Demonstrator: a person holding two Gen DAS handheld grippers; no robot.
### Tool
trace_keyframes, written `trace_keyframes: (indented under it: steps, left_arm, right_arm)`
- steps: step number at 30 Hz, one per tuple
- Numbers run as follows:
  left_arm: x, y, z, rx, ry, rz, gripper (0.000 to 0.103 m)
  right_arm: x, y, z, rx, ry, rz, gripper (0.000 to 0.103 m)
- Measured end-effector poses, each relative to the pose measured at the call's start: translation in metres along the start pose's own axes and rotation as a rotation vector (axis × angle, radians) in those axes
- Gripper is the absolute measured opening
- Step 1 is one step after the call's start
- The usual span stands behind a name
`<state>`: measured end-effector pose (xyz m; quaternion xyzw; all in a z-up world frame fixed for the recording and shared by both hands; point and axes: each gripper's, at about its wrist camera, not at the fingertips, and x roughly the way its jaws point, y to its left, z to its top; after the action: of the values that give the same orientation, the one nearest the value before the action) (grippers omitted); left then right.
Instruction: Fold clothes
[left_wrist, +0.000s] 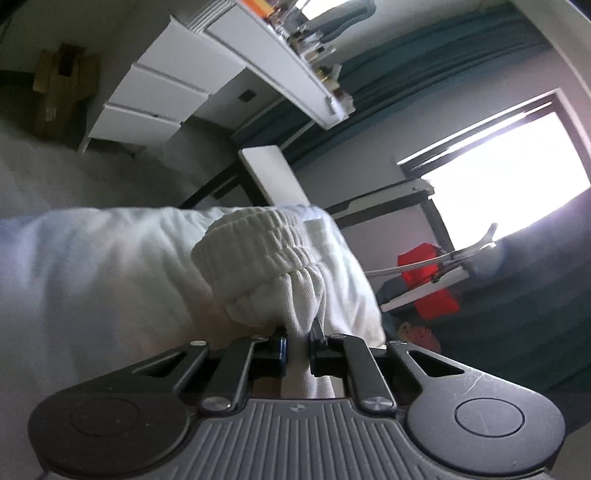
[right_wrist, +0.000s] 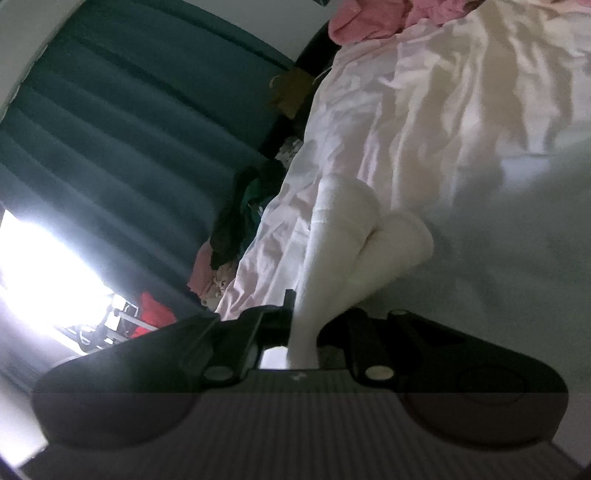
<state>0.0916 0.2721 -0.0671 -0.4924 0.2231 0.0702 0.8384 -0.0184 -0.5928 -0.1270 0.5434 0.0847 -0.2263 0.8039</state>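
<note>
A white garment with a ribbed elastic waistband (left_wrist: 258, 254) is held up in the air. My left gripper (left_wrist: 300, 332) is shut on a bunch of its fabric just under the waistband, and the rest of the cloth spreads blurred to the left. In the right wrist view my right gripper (right_wrist: 304, 317) is shut on another part of the same white garment (right_wrist: 343, 229), which rises in a twisted fold between the fingers. The rest of the garment fills the right side of that view, out of focus.
A bed with a pale pink crumpled sheet (right_wrist: 424, 110) lies behind the garment, with pink clothes (right_wrist: 369, 18) at its far end and dark clothes (right_wrist: 240, 206) along its edge. Teal curtains (right_wrist: 129, 129), a bright window (left_wrist: 498, 177), white drawers (left_wrist: 155, 96) and a red item (left_wrist: 428, 284) surround it.
</note>
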Motion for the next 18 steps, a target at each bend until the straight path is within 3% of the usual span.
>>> trace_keyframes:
  steps: [2, 5, 10, 12, 14, 15, 17, 18]
  left_arm:
    - [-0.019, 0.002, -0.001, 0.006, -0.007, 0.008, 0.011]
    - [-0.04, 0.007, -0.008, 0.059, -0.004, 0.085, 0.012]
    - [-0.046, 0.033, -0.011, 0.041, 0.098, 0.192, 0.014]
    - [-0.051, 0.033, -0.011, 0.072, 0.112, 0.211, 0.017]
    - [-0.057, 0.03, -0.012, 0.115, 0.119, 0.224, 0.024]
    - [-0.06, 0.026, -0.013, 0.143, 0.119, 0.226, 0.039]
    - [-0.067, 0.014, -0.025, 0.219, 0.121, 0.227, 0.049]
    - [-0.07, 0.007, -0.032, 0.259, 0.125, 0.229, 0.049]
  right_arm:
    - [-0.013, -0.008, 0.0, 0.028, 0.007, -0.017, 0.01]
    - [-0.032, -0.021, 0.001, 0.069, 0.017, -0.043, 0.01]
    - [-0.059, -0.046, 0.001, 0.152, 0.048, -0.08, 0.01]
    - [-0.057, -0.06, 0.001, 0.206, 0.069, -0.05, 0.011]
    - [-0.058, -0.065, -0.001, 0.206, 0.078, -0.034, 0.012]
    - [-0.057, -0.065, -0.001, 0.198, 0.087, -0.025, 0.013]
    - [-0.053, -0.066, -0.002, 0.19, 0.112, 0.002, 0.022]
    - [-0.051, -0.067, -0.003, 0.192, 0.129, 0.022, 0.039]
